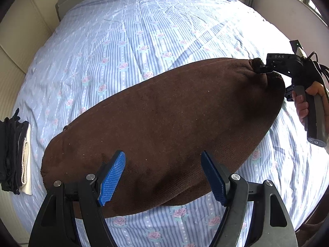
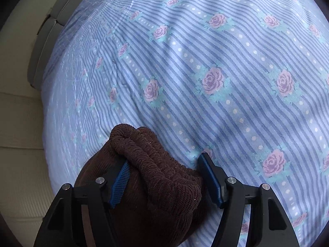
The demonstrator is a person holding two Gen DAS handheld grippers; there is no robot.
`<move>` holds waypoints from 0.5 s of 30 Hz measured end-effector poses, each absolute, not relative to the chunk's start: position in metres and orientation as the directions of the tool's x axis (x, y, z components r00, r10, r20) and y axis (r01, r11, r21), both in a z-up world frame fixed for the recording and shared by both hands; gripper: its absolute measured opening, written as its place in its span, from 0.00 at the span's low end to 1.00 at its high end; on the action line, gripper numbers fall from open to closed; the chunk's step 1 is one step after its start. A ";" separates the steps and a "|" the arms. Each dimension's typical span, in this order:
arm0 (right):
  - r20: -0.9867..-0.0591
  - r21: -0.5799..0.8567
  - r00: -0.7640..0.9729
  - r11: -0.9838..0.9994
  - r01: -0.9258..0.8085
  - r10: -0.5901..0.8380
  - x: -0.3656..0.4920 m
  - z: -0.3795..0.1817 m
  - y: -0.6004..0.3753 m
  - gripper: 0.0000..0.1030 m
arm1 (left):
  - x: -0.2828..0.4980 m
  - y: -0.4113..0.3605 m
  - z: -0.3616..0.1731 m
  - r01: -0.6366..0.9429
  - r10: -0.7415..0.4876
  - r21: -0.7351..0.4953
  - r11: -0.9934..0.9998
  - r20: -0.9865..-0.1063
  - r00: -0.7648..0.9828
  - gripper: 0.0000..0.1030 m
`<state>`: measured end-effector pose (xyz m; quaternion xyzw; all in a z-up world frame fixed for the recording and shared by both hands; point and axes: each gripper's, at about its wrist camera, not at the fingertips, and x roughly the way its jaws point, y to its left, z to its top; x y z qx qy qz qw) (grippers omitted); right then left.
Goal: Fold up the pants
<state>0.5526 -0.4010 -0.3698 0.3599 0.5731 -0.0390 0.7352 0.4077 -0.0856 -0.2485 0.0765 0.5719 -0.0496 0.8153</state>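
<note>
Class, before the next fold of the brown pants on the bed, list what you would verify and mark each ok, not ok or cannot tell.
1. Brown pants lie flat on the bedsheet: ok.
2. Left gripper open above the near edge: ok.
3. Right gripper has the bunched end between its jaws: ok.
4. Right pads pressing the cloth firmly: cannot tell.
5. Bedsheet beyond the pants free for folding: ok.
6. Dark clothes stack lies apart from the pants: ok.
</note>
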 end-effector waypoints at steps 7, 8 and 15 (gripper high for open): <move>-0.859 0.512 0.317 0.712 0.481 0.403 0.542 -0.360 -0.409 0.65 | 0.405 -0.092 -0.247 0.183 -0.020 0.046 0.982 -0.938 0.345 0.73; -0.865 0.501 0.306 0.713 0.490 0.398 0.540 -0.361 -0.408 0.65 | 0.406 -0.092 -0.246 0.179 -0.019 0.046 0.983 -0.939 0.344 0.73; -0.874 0.484 0.264 0.692 0.535 0.407 0.547 -0.378 -0.405 0.71 | 0.407 -0.088 -0.247 0.156 -0.015 0.040 0.987 -0.942 0.335 0.73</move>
